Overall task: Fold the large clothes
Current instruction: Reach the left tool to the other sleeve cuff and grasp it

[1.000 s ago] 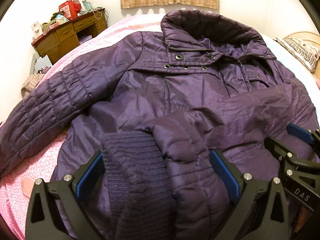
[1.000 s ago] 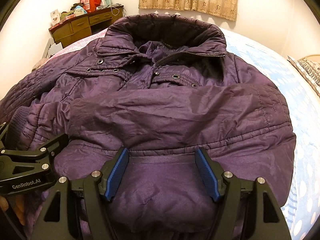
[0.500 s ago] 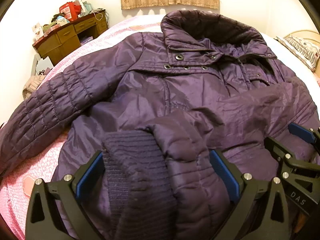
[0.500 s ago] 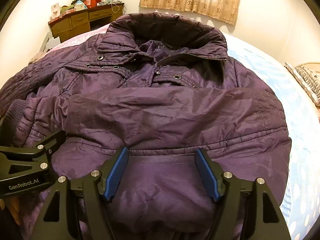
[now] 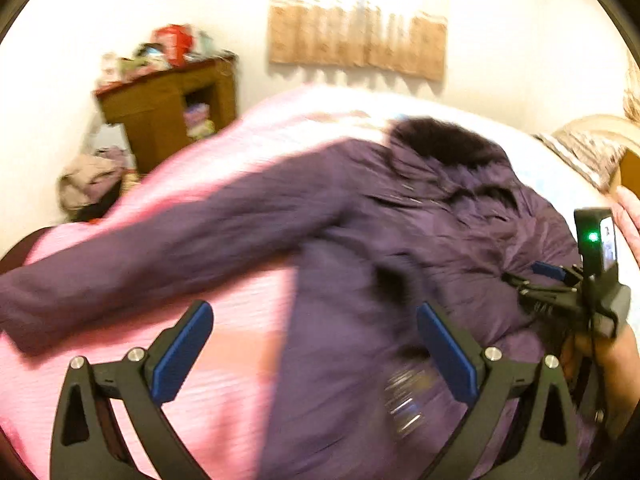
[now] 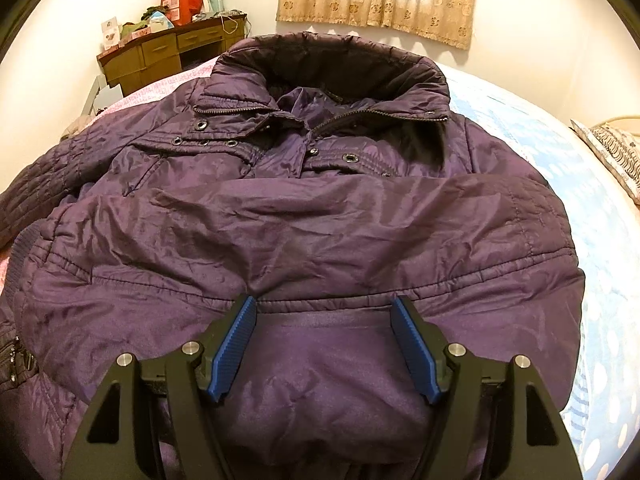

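The purple padded jacket (image 6: 320, 208) lies spread on the bed (image 6: 580, 184), its hem bunched between the right gripper (image 6: 324, 344)'s blue pads, apparently gripped, while at 9 o'clock the left gripper (image 5: 316, 356) hangs wide, holding nothing.

The whole left wrist view is smeared. The coat (image 5: 400, 248) looks soft and fuzzy there, and its snaps are just streaks. The things on top of the desk (image 5: 168, 108) are blobs of colour, too blurry to tell. The lump on the floor (image 5: 92, 184) beside it is too blurry to name. The right tool (image 5: 560, 280) is cut off by the picture's edge. In the right wrist view, the coat's bottom edge is hidden behind the tool's arms, and its left sleeve (image 6: 28, 200) runs out of the picture
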A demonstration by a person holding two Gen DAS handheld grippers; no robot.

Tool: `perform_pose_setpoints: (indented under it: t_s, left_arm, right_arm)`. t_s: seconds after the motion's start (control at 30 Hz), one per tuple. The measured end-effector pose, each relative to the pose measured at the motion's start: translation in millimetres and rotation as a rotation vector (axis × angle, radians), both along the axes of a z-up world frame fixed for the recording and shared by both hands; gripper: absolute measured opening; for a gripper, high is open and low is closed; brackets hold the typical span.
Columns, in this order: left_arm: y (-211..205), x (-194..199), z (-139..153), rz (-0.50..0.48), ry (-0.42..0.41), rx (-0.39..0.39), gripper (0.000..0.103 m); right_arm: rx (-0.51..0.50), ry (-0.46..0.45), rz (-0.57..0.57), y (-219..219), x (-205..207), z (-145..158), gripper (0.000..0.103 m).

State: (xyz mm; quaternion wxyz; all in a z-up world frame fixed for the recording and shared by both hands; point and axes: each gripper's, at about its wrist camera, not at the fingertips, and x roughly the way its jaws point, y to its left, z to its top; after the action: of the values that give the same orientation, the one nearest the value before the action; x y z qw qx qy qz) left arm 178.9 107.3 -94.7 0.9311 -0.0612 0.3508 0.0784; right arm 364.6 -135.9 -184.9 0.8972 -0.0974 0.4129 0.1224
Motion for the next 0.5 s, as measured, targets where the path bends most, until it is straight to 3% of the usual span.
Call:
perform_pose_setpoints:
  t_s: [0.13, 0.27, 0.4, 0.5]
  left_arm:
    - [85.0, -56.5, 17.2, 0.113, -0.060, 0.017, 0.103]
    - [172.6, -94.3, 16.5, 0.285, -0.076, -0.044, 0.103]
    - [255.5, -120.7, 9.9, 0.454, -0.132, -0.180, 0.103]
    - [287.4, -121.8, -0.9, 0.505, -0.165, -0.273, 0.103]
  right_arm:
    - [-0.016, -0.014, -0.006, 0.7, -3.9, 0.8, 0.072]
    - [-0.036, -0.024, -0.015, 1.8, -5.2, 1.1, 0.075]
    - [-0.046, -0.029, -0.019, 2.6, -5.5, 1.6, 0.076]
    - [-0.053, -0.032, -0.022, 3.3, -5.6, 1.6, 0.077]
